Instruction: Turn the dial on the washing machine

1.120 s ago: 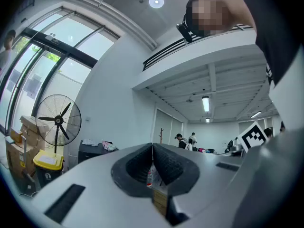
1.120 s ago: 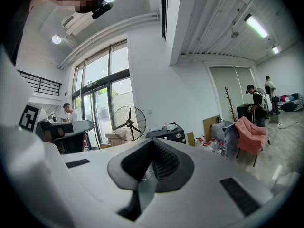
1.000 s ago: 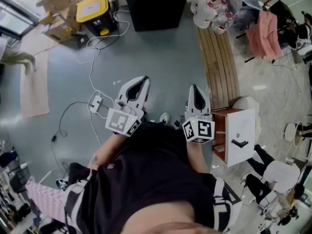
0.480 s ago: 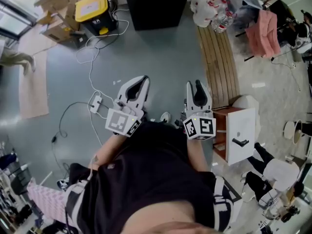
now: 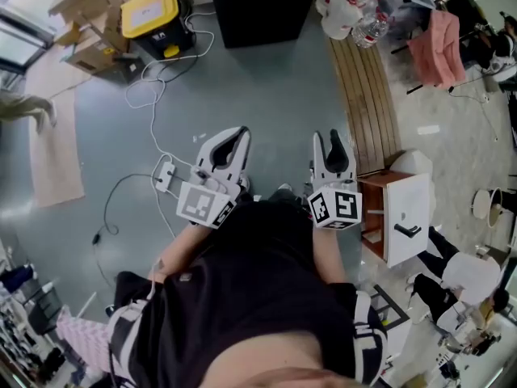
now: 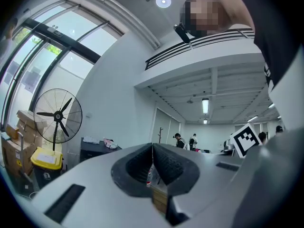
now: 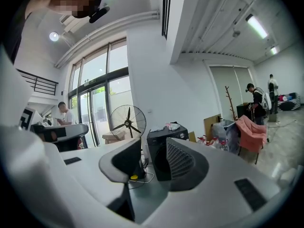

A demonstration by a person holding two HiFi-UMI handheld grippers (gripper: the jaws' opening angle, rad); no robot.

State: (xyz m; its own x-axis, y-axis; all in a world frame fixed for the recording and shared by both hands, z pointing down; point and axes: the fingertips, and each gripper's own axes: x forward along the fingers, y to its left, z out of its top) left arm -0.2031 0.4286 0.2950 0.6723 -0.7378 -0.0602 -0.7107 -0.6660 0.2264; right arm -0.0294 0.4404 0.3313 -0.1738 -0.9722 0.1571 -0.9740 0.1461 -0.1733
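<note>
The black washing machine [image 5: 260, 10] stands at the far side of the grey floor, well away from both grippers; its dial cannot be made out. The right gripper view shows that machine [image 7: 175, 133] past the jaws. My left gripper [image 5: 234, 136] is held in front of the person's body, and its ribbed pads meet with nothing in them [image 6: 153, 148]. Beside it my right gripper [image 5: 327, 138] points the same way. Its jaws are opening, with a clear gap and nothing between them [image 7: 153, 148].
A yellow-lidded box [image 5: 152, 12] and cardboard boxes [image 5: 89, 51] sit left of the machine. White cables and a power strip [image 5: 164, 174] trail over the floor. A wooden bench [image 5: 363, 95] and a white cabinet [image 5: 408, 229] line the right. A standing fan [image 7: 127, 120] is nearby.
The right gripper's jaws have gone from shut to apart. Both grippers stay in front of the body, and the left one looks the same.
</note>
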